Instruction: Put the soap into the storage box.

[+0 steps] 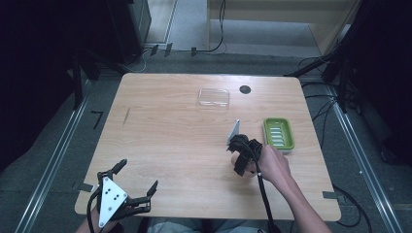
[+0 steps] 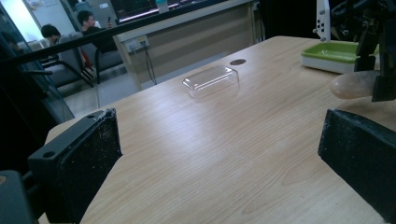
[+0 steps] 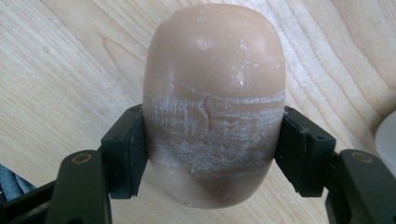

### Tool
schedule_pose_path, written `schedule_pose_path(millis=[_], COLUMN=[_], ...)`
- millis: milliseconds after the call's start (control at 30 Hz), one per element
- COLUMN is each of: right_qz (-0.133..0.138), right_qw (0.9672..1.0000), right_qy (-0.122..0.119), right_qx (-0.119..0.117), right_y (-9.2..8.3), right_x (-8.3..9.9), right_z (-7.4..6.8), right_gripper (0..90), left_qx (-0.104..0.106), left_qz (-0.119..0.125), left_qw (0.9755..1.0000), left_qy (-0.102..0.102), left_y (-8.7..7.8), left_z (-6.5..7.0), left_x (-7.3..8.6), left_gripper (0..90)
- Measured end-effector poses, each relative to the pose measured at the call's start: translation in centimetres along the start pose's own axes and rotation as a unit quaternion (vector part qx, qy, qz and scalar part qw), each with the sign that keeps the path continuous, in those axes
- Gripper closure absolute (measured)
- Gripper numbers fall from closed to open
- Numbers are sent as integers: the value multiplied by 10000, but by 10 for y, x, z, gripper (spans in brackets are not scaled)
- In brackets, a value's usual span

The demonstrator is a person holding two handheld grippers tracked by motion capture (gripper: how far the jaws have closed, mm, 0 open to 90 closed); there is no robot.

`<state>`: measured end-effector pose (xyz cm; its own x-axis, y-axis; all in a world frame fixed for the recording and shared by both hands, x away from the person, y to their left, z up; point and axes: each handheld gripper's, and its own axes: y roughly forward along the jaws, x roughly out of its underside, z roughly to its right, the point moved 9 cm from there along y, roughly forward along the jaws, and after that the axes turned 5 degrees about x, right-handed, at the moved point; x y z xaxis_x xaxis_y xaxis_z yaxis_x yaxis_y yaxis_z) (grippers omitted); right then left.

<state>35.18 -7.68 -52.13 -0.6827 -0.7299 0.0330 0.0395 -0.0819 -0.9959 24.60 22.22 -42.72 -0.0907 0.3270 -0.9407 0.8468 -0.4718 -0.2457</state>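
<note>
The right tongs [image 3: 212, 154] were clenched on the soap [image 3: 215, 100], their pads pressing its scuffed middle from both sides, and held it just over the table [image 1: 165, 126] beside the green dish [image 1: 278, 133]. The left tongs [image 1: 127, 187] stood released near the table's front edge, grasping nothing. The step in hand looked like carrying the soap to the dish. It would go best with steady pressure, since soap is slippery, lifting clear of the rim before lowering it flat. The clear lid [image 1: 214, 97] lay well apart.
</note>
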Motion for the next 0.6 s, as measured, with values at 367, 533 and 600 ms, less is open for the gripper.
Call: schedule_pose_path(millis=[367,533,600], right_qz=[-17,2,16], right_qw=[10000,10000,10000], right_qy=[-21,-19,-24], right_qx=[29,38,28], right_y=[-6,-8,-9], right_x=[-1,-2,-3], right_z=[7,11,12], right_gripper=[336,336,336], left_qx=[4,5,5], left_qz=[2,1,0], left_qw=[10000,10000,10000], left_qy=[-3,1,1], left_y=[0,0,0], left_z=[0,0,0], left_x=[0,0,0], left_gripper=[0,0,0])
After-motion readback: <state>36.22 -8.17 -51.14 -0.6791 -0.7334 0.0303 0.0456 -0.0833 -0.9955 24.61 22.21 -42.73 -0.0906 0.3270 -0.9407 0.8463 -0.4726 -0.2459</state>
